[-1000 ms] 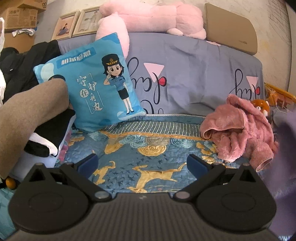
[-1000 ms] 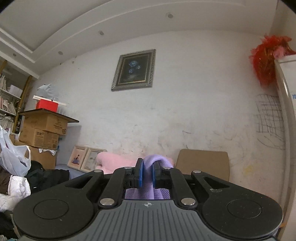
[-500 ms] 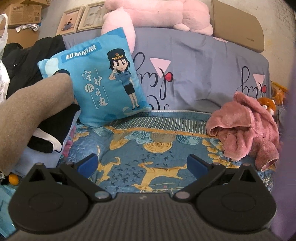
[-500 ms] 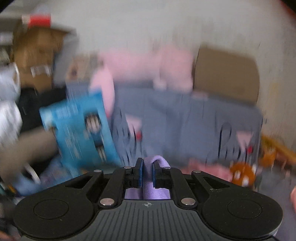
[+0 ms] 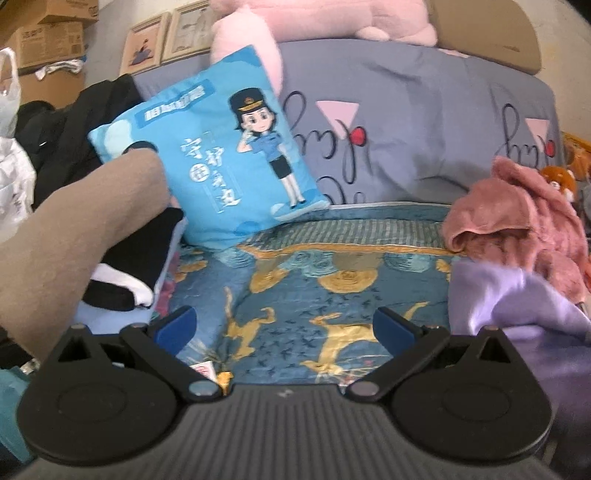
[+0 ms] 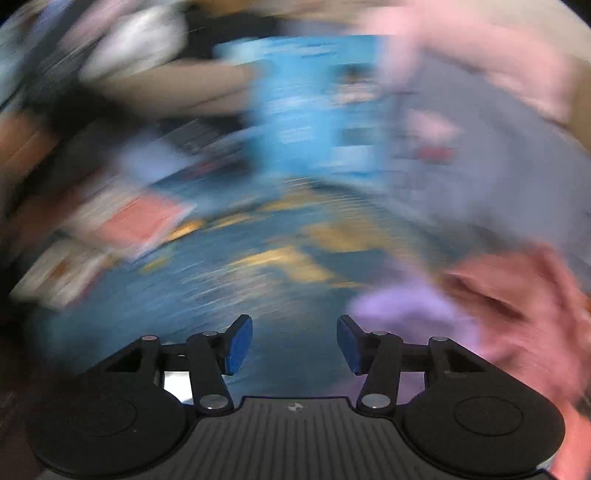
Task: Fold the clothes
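A lilac garment (image 5: 517,306) lies crumpled on the blue patterned bedspread (image 5: 314,295) at the right, beside a fuzzy pink garment (image 5: 517,214). My left gripper (image 5: 284,326) hovers low over the bedspread, open, with nothing between its blue pads. The right wrist view is badly blurred by motion. In it my right gripper (image 6: 293,345) is open and empty, the lilac garment (image 6: 413,310) lies just right of its fingers, and the pink garment (image 6: 524,295) sits beyond that.
A blue cartoon pillow (image 5: 221,158) leans against the grey-purple bolster (image 5: 424,122). Tan and black clothes (image 5: 85,229) pile up at the left. A pink plush toy (image 5: 325,18) tops the bolster. Cardboard boxes (image 5: 48,37) stand at the far left.
My right gripper swung down from facing the wall toward the bed and opened, letting go of the lilac garment, which now lies on the bedspread. The left gripper moved slightly closer.
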### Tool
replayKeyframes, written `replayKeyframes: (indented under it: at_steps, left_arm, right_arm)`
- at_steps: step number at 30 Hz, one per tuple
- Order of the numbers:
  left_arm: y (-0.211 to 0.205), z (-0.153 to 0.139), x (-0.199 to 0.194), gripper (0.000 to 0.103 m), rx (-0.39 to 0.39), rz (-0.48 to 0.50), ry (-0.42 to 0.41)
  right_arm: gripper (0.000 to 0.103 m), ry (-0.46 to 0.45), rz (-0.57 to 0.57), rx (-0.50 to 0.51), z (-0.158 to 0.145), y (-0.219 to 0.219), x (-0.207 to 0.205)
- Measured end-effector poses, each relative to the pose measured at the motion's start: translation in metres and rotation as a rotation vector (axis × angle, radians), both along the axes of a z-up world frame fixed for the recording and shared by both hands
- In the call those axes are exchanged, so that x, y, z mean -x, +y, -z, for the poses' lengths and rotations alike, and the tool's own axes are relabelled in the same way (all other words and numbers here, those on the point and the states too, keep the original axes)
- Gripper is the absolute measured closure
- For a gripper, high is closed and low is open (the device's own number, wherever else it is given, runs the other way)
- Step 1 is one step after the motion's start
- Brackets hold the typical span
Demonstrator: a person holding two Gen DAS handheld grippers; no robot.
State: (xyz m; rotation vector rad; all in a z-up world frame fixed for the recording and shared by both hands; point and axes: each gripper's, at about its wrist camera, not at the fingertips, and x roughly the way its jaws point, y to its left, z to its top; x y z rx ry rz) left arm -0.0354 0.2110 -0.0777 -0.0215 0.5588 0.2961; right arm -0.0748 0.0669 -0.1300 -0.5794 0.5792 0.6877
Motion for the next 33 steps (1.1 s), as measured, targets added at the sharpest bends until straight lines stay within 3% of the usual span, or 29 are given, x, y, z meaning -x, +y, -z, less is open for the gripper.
replayKeyframes:
  at_steps: [2, 9, 13, 16, 22, 33]
  left_arm:
    - [0.008, -0.001, 0.001, 0.0, 0.004, -0.022, 0.0]
    - [0.032, -0.002, 0.004, 0.0, 0.043, -0.073, 0.001]
    - [0.036, -0.003, 0.005, 0.0, 0.048, -0.082, -0.003]
    - [0.037, -0.004, 0.006, 0.0, 0.059, -0.083, -0.007]
    - [0.041, -0.005, 0.007, 0.0, 0.069, -0.113, -0.009]
    - [0.094, 0.0, 0.023, 0.0, 0.096, -0.291, 0.016]
  right_arm:
    - [0.053, 0.03, -0.075, 0.043, 0.017, 0.018, 0.007]
    - [0.05, 0.213, -0.09, 0.082, 0.049, 0.039, -0.006]
    - [0.055, 0.259, -0.038, 0.103, 0.065, 0.042, -0.012]
    - [0.068, 0.295, -0.026, 0.07, 0.064, 0.04, -0.015]
    - [0.072, 0.212, -0.036, 0.051, 0.044, 0.043, -0.017]
    - [0.071, 0.082, 0.054, -0.068, 0.003, 0.109, -0.121]
